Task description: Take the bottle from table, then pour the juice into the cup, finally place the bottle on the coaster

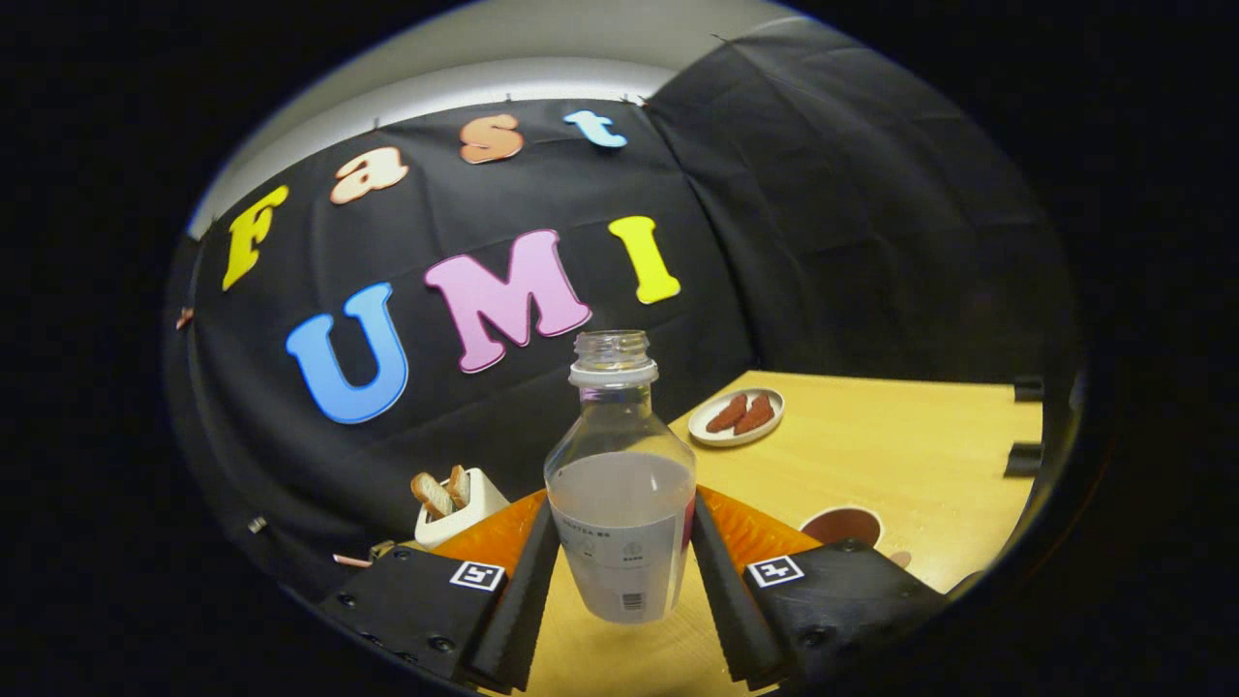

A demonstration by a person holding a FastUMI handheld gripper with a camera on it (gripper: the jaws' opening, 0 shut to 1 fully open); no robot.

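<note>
Tool [620,557] grips one bottle [620,503]; one cup [843,526] nearby.

The gripper-mounted fisheye looks forward along the fingers [528,571], tilted, close on the bottle [619,503], the wooden table [900,455] beyond.

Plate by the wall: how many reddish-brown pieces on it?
2. Both lie side by side on the white plate, beyond the bottle that the gripper is shut on: one nearer the bottle, the other beside it. None look hidden.
</note>
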